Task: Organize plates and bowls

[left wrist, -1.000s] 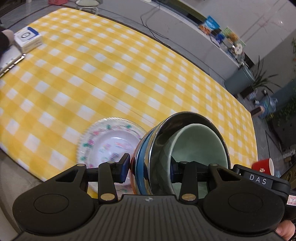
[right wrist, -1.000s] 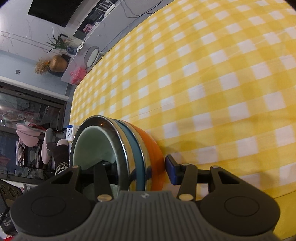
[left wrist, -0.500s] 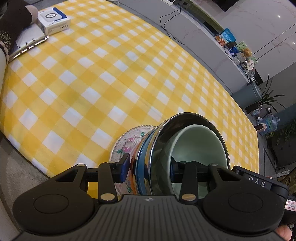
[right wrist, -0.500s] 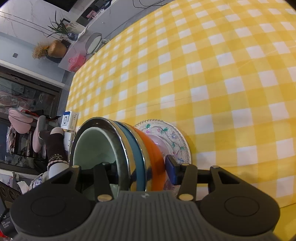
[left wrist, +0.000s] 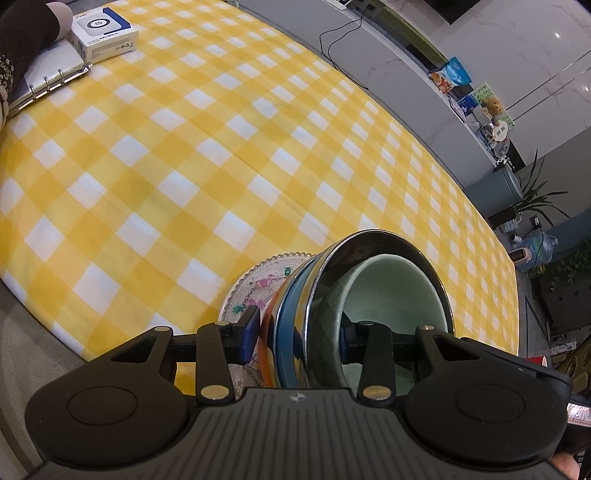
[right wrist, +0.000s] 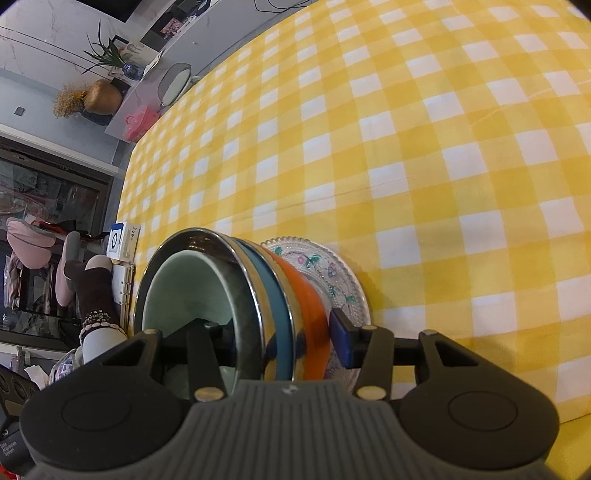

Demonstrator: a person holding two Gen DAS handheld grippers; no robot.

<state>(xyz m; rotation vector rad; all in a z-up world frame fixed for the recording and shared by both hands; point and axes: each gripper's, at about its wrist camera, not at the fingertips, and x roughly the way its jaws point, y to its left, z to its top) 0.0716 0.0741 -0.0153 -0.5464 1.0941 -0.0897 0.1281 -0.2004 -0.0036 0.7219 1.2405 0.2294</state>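
Note:
A nested stack of bowls (left wrist: 317, 306) holds a pale green bowl inside a steel bowl, then a blue and an orange one. My left gripper (left wrist: 295, 336) is shut on its rim. My right gripper (right wrist: 284, 336) is shut on the opposite rim of the same stack (right wrist: 258, 291). A clear floral plate (left wrist: 258, 284) lies on the yellow checked tablecloth directly under the stack, also in the right wrist view (right wrist: 332, 280). The stack sits on or just above the plate; contact is hidden.
A white and blue box (left wrist: 105, 33) and a ring binder (left wrist: 48, 81) lie at the far left corner of the table (left wrist: 184, 147), beside a person's arm (left wrist: 22, 40). The table's near edge (left wrist: 44, 306) is close to the plate.
Both grippers have carried the bowl stack over the floral plate and lowered it onto or just above the plate. The grip on the stack has not changed.

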